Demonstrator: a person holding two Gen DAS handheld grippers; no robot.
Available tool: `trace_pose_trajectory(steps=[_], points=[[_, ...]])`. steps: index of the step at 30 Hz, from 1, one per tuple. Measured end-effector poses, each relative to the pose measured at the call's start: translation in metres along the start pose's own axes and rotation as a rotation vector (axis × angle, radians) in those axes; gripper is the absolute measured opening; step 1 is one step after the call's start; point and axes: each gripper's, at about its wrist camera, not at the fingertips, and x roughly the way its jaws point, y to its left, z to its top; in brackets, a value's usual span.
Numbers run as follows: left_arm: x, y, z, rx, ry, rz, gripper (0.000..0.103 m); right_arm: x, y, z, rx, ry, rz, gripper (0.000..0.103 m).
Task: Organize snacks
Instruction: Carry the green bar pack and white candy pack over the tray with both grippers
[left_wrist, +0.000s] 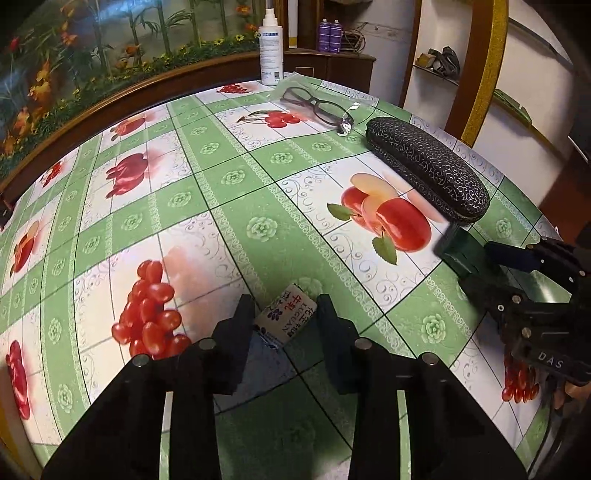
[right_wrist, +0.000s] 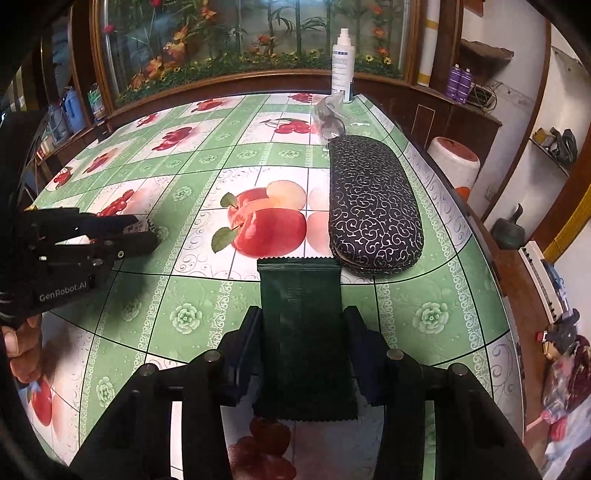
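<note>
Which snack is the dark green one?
The dark green packet in the right gripper. The left gripper holds a pale snack with red writing.

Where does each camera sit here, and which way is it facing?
Left wrist: on the left hand-held gripper, looking forward over the table at the small candy packet between its fingers; the right hand-held gripper shows at right.
Right wrist: on the right hand-held gripper, looking forward at the dark green packet it grips; the left hand-held gripper and a hand show at left.
Shared: fruit-print tablecloth, glasses case, spray bottle, glasses.
</note>
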Motion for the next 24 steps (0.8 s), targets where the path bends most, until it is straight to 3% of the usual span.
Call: trace_pose_trajectory(steps=[11, 24], points=[[-0.035, 0.025, -0.033, -0.157, -0.022, -0.017, 0.031, -0.017, -0.003, -0.01, 0.109, -0.028, 0.151, 0.046], [-0.097, 0.059, -0.088, -0.299, -0.071, 0.082, 0.031, -0.041, 0.055, -0.011, 0.091, -0.046, 0.393, 0.046]])
